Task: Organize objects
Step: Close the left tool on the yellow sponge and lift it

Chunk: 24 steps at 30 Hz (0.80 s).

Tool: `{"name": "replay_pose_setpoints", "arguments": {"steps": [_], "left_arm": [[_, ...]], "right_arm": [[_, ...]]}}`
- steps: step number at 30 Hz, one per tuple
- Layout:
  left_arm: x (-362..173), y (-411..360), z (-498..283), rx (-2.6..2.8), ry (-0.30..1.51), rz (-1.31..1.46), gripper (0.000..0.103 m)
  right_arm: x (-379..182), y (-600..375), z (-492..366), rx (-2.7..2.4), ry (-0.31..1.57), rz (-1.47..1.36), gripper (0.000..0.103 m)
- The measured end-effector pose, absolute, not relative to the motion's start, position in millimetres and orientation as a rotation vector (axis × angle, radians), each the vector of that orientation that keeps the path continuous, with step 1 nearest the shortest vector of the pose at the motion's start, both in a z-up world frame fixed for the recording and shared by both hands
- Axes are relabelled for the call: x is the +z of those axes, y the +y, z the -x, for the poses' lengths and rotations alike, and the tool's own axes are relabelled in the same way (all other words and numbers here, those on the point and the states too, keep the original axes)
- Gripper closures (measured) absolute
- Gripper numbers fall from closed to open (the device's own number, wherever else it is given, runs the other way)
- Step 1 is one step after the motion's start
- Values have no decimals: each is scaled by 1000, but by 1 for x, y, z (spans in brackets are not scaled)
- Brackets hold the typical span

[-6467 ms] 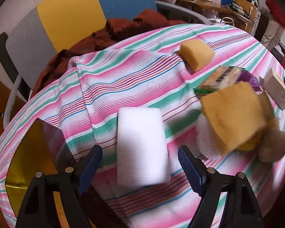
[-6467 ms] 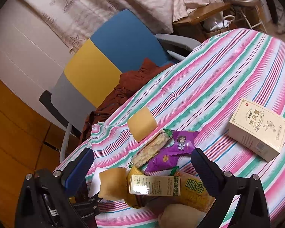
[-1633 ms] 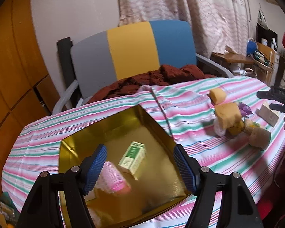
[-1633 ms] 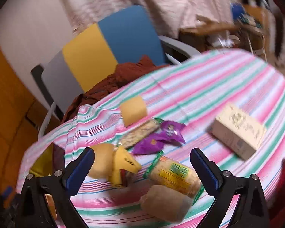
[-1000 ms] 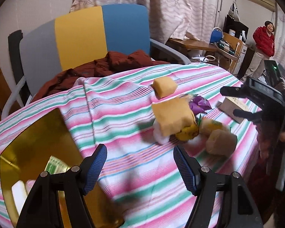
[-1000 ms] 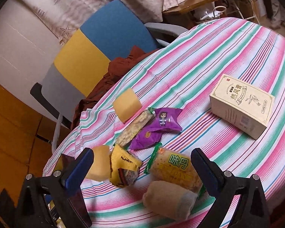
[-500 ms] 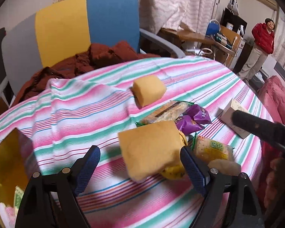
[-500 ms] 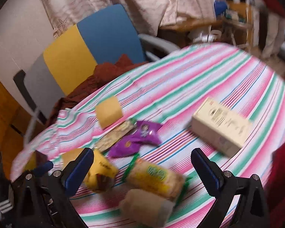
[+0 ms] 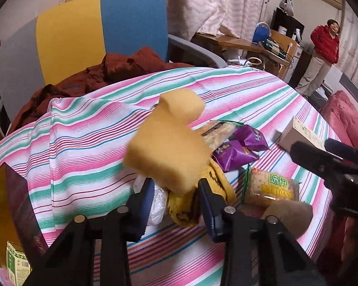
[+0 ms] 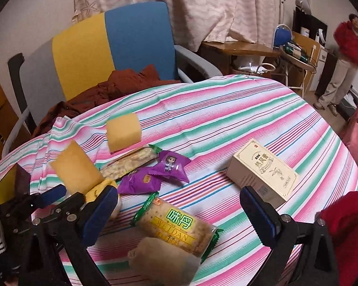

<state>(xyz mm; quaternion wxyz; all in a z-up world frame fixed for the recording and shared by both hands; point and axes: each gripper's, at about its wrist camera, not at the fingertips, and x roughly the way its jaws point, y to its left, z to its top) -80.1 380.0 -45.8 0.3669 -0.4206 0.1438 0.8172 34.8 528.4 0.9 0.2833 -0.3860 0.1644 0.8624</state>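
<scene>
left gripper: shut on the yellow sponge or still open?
Shut on the yellow sponge: left gripper fingers press both its sides, lower end between them.

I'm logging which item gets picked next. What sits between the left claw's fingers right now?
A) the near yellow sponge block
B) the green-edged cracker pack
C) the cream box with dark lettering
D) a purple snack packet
A: the left claw has closed in around the bottom of the near yellow sponge block, while the right claw hangs wide open and empty.
</scene>
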Motion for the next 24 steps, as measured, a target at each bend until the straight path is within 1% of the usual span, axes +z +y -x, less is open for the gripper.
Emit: {"name": "replay_pose_setpoints", "arguments": {"steps": [6, 10, 11, 12, 14, 16, 17, 19, 20, 21, 24], "left_arm": [[-42, 377, 77, 2090, 373, 1056, 75], [-37, 375, 74, 2097, 365, 1044, 75], [-36, 375, 74, 2101, 371, 1043, 73], [-35, 376, 73, 2108, 374, 1042, 66], [-35, 375, 73, 2119, 373, 1047, 63], [-34, 374, 73, 2124, 372, 1048, 57], [-33, 374, 72, 2129, 375, 1044, 52], [-31, 372, 71, 2129, 367, 1042, 45], [-31, 371, 71, 2133, 359, 1043, 37], [-30, 370, 71, 2132, 351, 1043, 34], [-29, 367, 71, 2133, 344, 1039, 33]], "right_arm": [[0, 528, -33, 2297, 439, 1052, 0], [-2, 529, -32, 2292, 456, 1063, 0], [-3, 529, -32, 2290, 459, 1064, 0], [-3, 529, -32, 2290, 465, 1067, 0], [-4, 530, -32, 2286, 471, 1074, 0], [-5, 530, -32, 2283, 474, 1079, 0], [-6, 530, -32, 2282, 477, 1081, 0], [-7, 532, -32, 2276, 488, 1087, 0], [-7, 532, -32, 2272, 492, 1088, 0], [-8, 533, -32, 2269, 497, 1089, 0], [-9, 534, -32, 2263, 503, 1096, 0]]}}
